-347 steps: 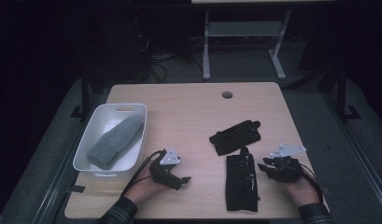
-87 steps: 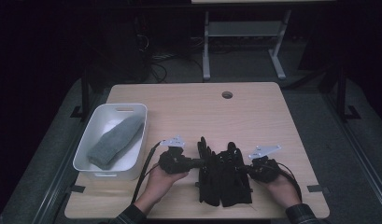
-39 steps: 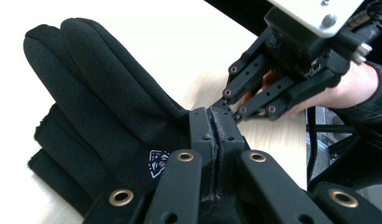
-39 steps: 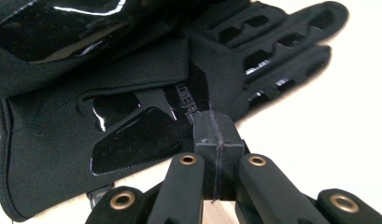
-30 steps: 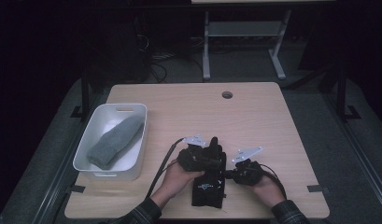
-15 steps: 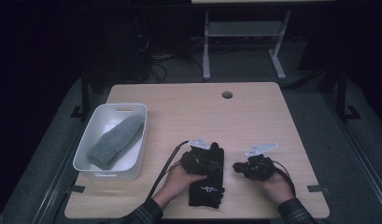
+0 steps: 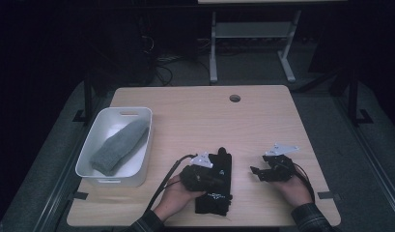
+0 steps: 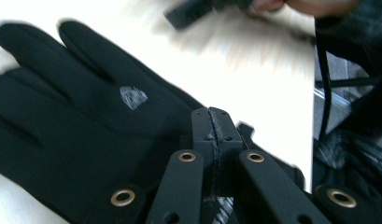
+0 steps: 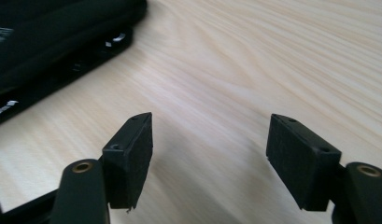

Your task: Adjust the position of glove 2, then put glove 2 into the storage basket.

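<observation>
Left gripper: its jaws are pressed together with nothing visibly pinched between the tips, and they rest over the black gloves. In the left gripper view the glove fingers spread up and to the left, a small pale logo on the back; the wrist end is cut off by the lower edge. In the high view this gripper lies on top of the gloves, hiding their middle, so whether one glove lies on the other is hard to judge; probably two are stacked.

Right gripper: its jaws have just been opening and stand apart over bare wood, nothing between them. A dark edge of the gloves lies at upper left, well clear of the pads. In the high view it sits just right of the gloves on the table.

A white bin with a grey cloth stands at the table's left.
</observation>
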`<state>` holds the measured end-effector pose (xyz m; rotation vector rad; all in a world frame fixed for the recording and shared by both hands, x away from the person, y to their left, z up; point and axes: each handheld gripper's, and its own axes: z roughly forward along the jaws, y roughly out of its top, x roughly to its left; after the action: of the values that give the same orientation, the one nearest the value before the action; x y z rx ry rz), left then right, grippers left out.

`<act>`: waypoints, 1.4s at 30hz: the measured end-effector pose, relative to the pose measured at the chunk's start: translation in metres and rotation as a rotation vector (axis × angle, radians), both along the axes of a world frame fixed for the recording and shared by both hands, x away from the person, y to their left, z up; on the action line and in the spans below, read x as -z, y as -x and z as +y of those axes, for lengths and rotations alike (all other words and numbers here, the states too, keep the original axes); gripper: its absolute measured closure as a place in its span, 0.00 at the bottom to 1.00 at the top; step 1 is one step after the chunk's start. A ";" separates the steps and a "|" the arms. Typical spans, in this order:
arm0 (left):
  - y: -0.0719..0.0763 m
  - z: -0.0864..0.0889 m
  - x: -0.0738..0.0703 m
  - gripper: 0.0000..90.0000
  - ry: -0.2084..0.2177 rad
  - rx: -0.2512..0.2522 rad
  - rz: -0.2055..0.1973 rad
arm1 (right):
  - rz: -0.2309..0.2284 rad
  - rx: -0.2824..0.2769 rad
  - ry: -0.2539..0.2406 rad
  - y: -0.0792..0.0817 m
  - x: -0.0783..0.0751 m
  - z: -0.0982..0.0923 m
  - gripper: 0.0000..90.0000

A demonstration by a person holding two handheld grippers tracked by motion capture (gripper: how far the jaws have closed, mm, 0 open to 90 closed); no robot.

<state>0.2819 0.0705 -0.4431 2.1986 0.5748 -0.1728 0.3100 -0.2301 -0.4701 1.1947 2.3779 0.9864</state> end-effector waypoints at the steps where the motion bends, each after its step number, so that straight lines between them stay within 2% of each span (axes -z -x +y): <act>1: 0.002 0.001 0.001 0.99 -0.001 0.007 0.012 | 0.000 0.008 0.000 -0.001 0.001 -0.002 0.32; 6: 0.012 0.003 0.009 0.99 -0.034 0.035 0.034 | 0.007 0.045 0.013 -0.005 0.005 -0.006 0.28; 12: 0.013 0.014 0.006 0.99 -0.085 0.032 0.007 | -0.006 0.059 0.004 -0.007 0.007 -0.007 0.25; 16: 0.010 0.031 0.004 0.99 -0.119 0.001 -0.017 | -0.010 0.064 -0.002 -0.008 0.008 -0.008 0.23; 20: 0.008 0.042 0.003 0.99 -0.134 -0.026 -0.023 | -0.014 0.067 -0.004 -0.008 0.008 -0.008 0.21; 21: 0.007 0.046 0.002 0.99 -0.151 -0.023 -0.032 | -0.017 0.066 -0.004 -0.008 0.009 -0.008 0.21; 26: 0.003 0.062 0.000 0.99 -0.167 -0.087 -0.047 | -0.032 0.071 -0.013 -0.008 0.012 -0.008 0.15; 28: 0.001 0.065 -0.002 0.98 -0.157 -0.103 -0.049 | -0.039 0.068 -0.015 -0.008 0.012 -0.008 0.15; 32: -0.003 0.062 -0.010 0.91 -0.130 -0.126 -0.064 | -0.039 0.067 -0.015 -0.009 0.012 -0.008 0.15; 34: -0.006 0.061 -0.014 0.87 -0.132 -0.118 -0.088 | -0.039 0.066 -0.015 -0.009 0.012 -0.008 0.15; 37: -0.012 0.058 -0.019 0.78 -0.120 -0.143 -0.106 | -0.040 0.066 -0.015 -0.009 0.012 -0.008 0.15; 38: -0.014 0.057 -0.021 0.74 -0.126 -0.149 -0.115 | -0.039 0.067 -0.015 -0.009 0.012 -0.008 0.15; 39: -0.016 0.057 -0.021 0.60 -0.124 -0.157 -0.119 | -0.039 0.067 -0.015 -0.009 0.012 -0.008 0.15; 40: -0.018 0.055 -0.020 0.60 -0.116 -0.167 -0.119 | -0.039 0.067 -0.015 -0.009 0.012 -0.008 0.15; 42: -0.022 0.052 -0.019 0.46 -0.127 -0.186 -0.124 | -0.039 0.067 -0.015 -0.009 0.012 -0.008 0.15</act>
<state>0.3037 0.1224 -0.4246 2.2443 0.7325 0.1003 0.3188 -0.2383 -0.4826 1.2401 2.2893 0.9990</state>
